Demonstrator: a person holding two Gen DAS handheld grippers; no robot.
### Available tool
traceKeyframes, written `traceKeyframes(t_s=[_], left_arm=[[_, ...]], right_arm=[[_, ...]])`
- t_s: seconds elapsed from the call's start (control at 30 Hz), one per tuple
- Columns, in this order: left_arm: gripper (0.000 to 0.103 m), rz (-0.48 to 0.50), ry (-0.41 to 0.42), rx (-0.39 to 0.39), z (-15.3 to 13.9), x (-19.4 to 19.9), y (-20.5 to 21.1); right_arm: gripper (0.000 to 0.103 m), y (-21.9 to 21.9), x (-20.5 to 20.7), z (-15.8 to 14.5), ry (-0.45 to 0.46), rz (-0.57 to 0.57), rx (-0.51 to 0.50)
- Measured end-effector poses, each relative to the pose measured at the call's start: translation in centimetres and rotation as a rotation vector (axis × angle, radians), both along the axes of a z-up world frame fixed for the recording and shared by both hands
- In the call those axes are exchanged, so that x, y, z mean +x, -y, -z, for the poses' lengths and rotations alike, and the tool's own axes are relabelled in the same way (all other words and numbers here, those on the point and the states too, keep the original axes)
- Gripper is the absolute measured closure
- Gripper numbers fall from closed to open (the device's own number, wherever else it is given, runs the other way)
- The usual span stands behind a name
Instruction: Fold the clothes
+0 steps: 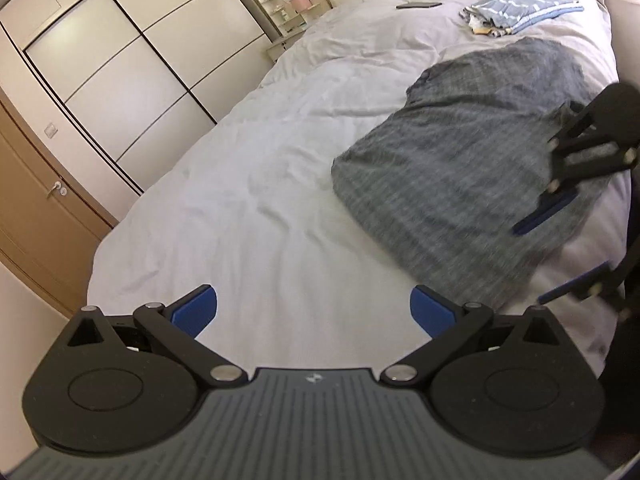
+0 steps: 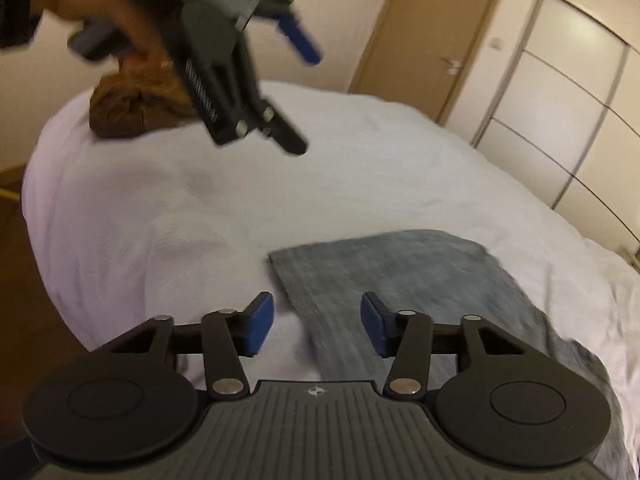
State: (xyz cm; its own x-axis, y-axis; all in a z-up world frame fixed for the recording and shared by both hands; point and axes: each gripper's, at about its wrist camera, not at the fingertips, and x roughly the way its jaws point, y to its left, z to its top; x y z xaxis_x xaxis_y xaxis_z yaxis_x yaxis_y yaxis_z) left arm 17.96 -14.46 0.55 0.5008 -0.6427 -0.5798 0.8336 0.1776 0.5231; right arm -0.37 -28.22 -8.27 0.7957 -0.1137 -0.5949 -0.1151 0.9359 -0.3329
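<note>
Left wrist view: left gripper (image 1: 313,312) spread, empty, above bed (image 1: 248,184); right gripper (image 1: 548,264) spread beside grey garment (image 1: 472,160) on bed.

Grey checked garment (image 1: 472,152): folded flat into rough rectangle, lying on white bed (image 1: 248,184), edges slightly rumpled. Blue striped clothes (image 1: 524,4): folded stack near head end. Brown garment (image 2: 132,108): crumpled heap at bed edge.

Home bedroom: bed (image 1: 280,184), wardrobe (image 1: 132,80), door (image 2: 436,36).
</note>
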Motion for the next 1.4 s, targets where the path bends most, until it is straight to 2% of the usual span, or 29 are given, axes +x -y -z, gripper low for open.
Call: traceKeyframes(t_s=[0.17,0.27,0.3,0.33,0.37,0.4,0.43,0.53,0.7,0.73,0.93,1.0,1.07,1.1,1.17,1.23,1.33,1.4], left_arm=[[0.001,-0.003,-0.033,0.002,1.8,1.6,-0.8],[0.001,-0.010,-0.054,-0.004,2.6,2.3,-1.0],[0.001,-0.011,-0.057,-0.005,2.7,2.5,-1.0],[0.001,-0.009,-0.056,-0.003,2.8,2.6,-1.0],[0.001,-0.004,-0.050,-0.001,2.8,2.7,-0.9],[0.001,0.007,-0.036,0.002,2.8,2.7,-0.7],[0.001,0.022,-0.020,0.006,2.8,2.7,-0.5],[0.001,0.105,0.039,0.028,2.8,2.8,1.7],[0.003,0.330,0.198,0.117,3.6,2.8,8.2],[0.007,0.369,0.230,0.136,4.0,3.0,9.7],[0.017,0.573,0.388,0.251,6.9,3.6,18.6],[0.031,0.625,0.438,0.310,8.1,3.7,21.0],[0.068,0.660,0.464,0.377,9.1,3.9,23.2],[0.090,0.667,0.475,0.418,9.4,4.0,24.1],[0.096,0.689,0.520,0.468,9.3,3.7,25.0],[0.096,0.692,0.534,0.479,7.9,3.1,25.9],[0.096,0.684,0.527,0.448,4.3,1.4,28.2],[0.096,0.687,0.529,0.416,2.1,-0.2,30.7]], right_arm=[[0.051,-2.1,4.6,3.3,-0.071,-0.049,-0.135],[0.046,-3.2,6.2,5.0,-0.069,-0.056,-0.267],[0.047,-3.3,6.4,5.2,-0.058,-0.054,-0.291],[0.051,-3.4,6.7,5.5,-0.046,-0.053,-0.314],[0.066,-3.4,6.8,5.5,-0.029,-0.053,-0.327],[0.091,-3.1,6.6,5.2,-0.005,-0.054,-0.317],[0.095,-2.7,6.2,4.7,0.020,-0.050,-0.298],[0.096,-0.7,4.4,2.2,0.107,-0.022,-0.187],[0.097,5.6,0.0,-2.7,0.223,0.107,0.100],[0.097,7.0,-1.0,-3.4,0.244,0.135,0.146],[0.096,12.3,-5.6,-5.0,0.288,0.199,0.289],[0.096,13.2,-5.8,-5.1,0.290,0.193,0.318],[0.097,14.1,-5.6,-5.1,0.296,0.182,0.357],[0.097,14.6,-5.6,-4.9,0.298,0.177,0.376],[0.097,15.4,-5.8,-4.6,0.307,0.164,0.416],[0.097,16.8,-6.9,-4.5,0.324,0.164,0.481],[0.096,19.7,-9.5,-5.0,0.378,0.202,0.587],[0.096,21.8,-11.9,-5.7,0.431,0.259,0.610]])
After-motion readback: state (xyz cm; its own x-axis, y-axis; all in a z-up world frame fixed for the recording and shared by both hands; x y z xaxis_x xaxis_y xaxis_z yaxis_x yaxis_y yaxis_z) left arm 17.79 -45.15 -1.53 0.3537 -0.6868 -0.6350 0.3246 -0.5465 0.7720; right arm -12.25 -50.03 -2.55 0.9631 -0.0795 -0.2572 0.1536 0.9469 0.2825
